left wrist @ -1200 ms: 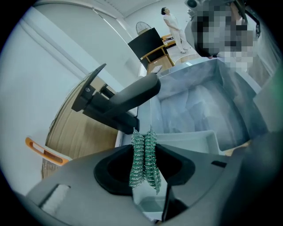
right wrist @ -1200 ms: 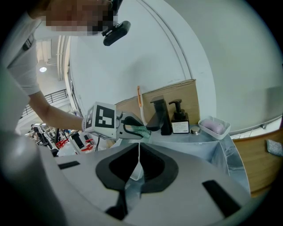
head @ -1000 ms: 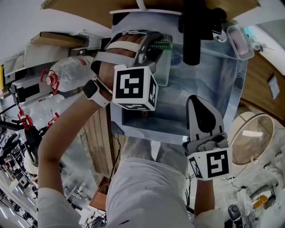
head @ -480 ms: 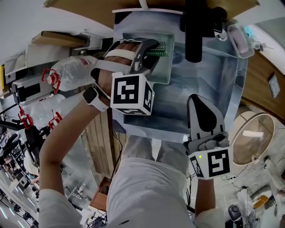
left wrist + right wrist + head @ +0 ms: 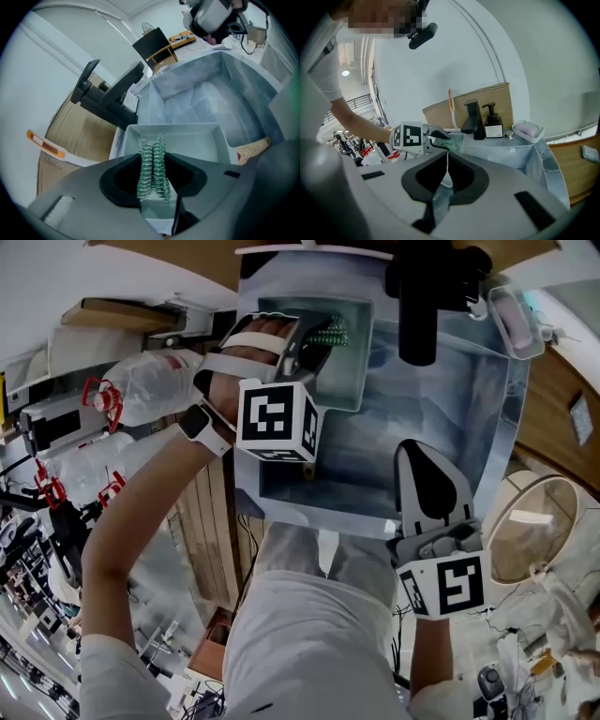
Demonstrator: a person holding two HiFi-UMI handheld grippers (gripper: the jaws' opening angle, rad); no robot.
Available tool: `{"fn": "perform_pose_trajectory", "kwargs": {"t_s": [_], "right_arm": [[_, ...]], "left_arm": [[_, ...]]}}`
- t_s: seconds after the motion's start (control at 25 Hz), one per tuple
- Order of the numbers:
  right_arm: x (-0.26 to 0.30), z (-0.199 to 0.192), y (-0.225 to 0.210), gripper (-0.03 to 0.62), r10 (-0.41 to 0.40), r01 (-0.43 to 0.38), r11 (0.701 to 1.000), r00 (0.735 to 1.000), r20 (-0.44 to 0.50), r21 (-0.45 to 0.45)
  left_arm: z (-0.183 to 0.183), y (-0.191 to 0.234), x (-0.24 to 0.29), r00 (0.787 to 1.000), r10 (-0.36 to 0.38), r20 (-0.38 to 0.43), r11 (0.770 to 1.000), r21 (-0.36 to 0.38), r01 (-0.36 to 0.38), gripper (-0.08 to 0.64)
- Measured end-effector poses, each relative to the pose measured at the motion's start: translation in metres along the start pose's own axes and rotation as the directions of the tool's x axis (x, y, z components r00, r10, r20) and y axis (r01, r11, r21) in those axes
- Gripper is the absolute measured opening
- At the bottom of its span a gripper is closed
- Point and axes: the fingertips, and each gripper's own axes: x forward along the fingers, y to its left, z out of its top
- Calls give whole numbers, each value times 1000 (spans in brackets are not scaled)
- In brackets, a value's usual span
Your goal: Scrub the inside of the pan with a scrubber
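A grey rectangular pan sits in the far left corner of the sink. My left gripper reaches over the pan's left rim and is shut on a green and silver coil scrubber. In the left gripper view the scrubber stands pinched between the jaws, with the pan just below it. My right gripper rests over the sink's near edge, shut with nothing in it. From the right gripper view, the scrubber shows beyond the right gripper.
A black faucet reaches over the sink's far side. A soap dish with pink soap sits at the far right corner, with a black soap pump beside the faucet. Plastic bottles lie left of the sink, a glass lid to its right.
The left gripper, still holding the scrubber, has drawn slightly back and left over the pan, so more of the pan shows. The right gripper has stayed in place.
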Motion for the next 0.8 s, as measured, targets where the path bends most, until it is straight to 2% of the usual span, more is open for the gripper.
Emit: {"fn": "perform_pose_trajectory", "kwargs": {"t_s": [0.24, 0.36, 0.64, 0.8], "right_arm": [[4, 1, 3, 9, 8, -8, 1000, 1000, 5, 2], [4, 3, 4, 9, 13, -13, 1000, 1000, 6, 0], [0, 2, -4, 9, 3, -3, 1000, 1000, 4, -1], [0, 2, -4, 9, 6, -6, 1000, 1000, 3, -1]], "left_arm": [[17, 16, -1, 995, 78, 59, 996, -49, -76, 160], [25, 18, 2, 994, 85, 66, 995, -60, -81, 160], [21, 21, 5, 996, 84, 33, 996, 6, -84, 158], [8, 22, 2, 996, 83, 12, 997, 6, -83, 158]]}}
